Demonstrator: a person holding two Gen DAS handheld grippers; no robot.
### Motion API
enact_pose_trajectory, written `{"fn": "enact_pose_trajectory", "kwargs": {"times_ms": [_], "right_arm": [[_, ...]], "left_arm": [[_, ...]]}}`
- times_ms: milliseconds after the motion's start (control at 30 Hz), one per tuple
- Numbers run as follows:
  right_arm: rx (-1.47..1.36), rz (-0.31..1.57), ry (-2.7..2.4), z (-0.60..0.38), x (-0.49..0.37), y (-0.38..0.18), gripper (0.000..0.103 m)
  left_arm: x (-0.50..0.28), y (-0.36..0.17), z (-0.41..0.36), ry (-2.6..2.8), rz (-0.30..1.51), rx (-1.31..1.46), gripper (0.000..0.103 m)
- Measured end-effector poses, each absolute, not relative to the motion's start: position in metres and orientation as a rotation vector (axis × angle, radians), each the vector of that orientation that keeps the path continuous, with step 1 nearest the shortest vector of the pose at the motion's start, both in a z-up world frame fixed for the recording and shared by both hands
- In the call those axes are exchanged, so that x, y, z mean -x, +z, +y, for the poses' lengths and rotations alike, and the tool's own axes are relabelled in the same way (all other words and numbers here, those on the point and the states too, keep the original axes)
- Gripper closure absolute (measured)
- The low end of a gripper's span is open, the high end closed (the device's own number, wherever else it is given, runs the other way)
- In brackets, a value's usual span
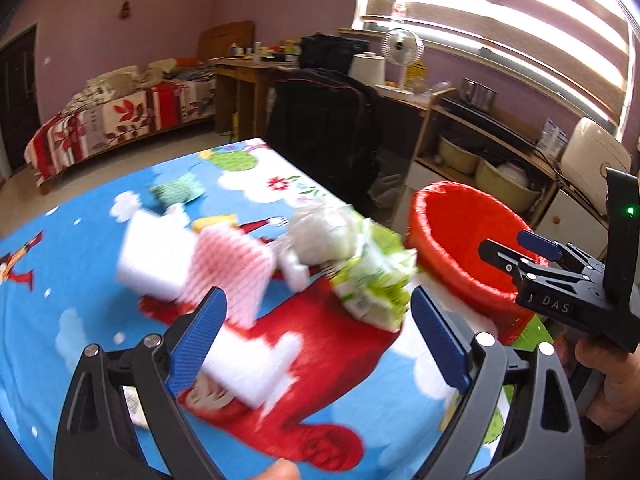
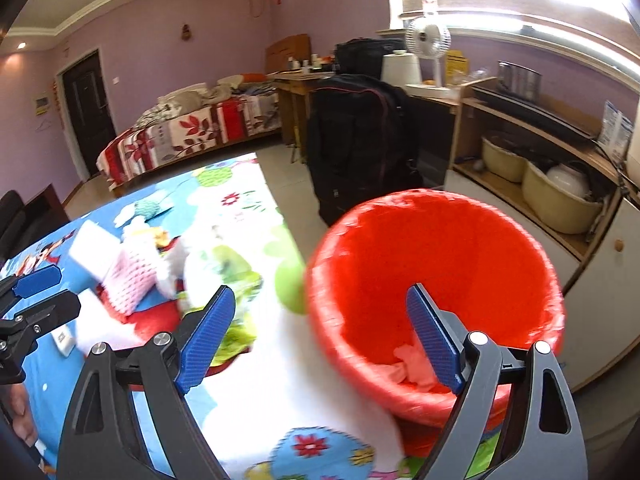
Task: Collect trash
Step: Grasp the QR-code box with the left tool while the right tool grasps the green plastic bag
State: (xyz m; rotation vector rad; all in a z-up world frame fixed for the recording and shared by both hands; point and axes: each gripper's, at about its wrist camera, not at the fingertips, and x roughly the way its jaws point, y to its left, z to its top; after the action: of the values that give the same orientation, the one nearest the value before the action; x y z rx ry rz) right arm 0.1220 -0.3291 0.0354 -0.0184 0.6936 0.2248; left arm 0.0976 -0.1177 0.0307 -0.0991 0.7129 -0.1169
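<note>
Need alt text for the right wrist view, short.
An open, empty right hand-held gripper points at a red bin with pale crumpled scraps at its bottom. Left of the bin, trash lies piled on a cartoon-print tablecloth. The left hand-held gripper shows at the left edge.

We note daylight glaring through the striped blinds [image 1: 500, 12]; motion blur on the tablecloth [image 1: 80, 280] clutter; fisheye-bent, dark-vignetted edges.

Purple walls [image 2: 152, 40], bed [image 1: 120, 116], bright striped blinds [image 1: 500, 12]
</note>
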Motion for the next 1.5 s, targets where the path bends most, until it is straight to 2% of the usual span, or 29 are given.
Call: {"fn": "enact_pose_trajectory", "kwargs": {"times_ms": [300,900,1500], "right_arm": [[0.071,0.709,0.308,-0.280,-0.107,0.025,0.020],[0.128,0.744,0.348,-0.243,-0.104,0.005,0.019],[0.148,0.769,0.364,-0.231,-0.111,-0.004,0.019]], "left_arm": [[-0.070,0.021,-0.079,-0.033,0.727,0.119,0.013],[-0.038,-0.022,0.003,0.103,0.811,0.167,0.013],[-0.049,-0.052,0.012,0.170,0.886,0.115,0.013]]}}
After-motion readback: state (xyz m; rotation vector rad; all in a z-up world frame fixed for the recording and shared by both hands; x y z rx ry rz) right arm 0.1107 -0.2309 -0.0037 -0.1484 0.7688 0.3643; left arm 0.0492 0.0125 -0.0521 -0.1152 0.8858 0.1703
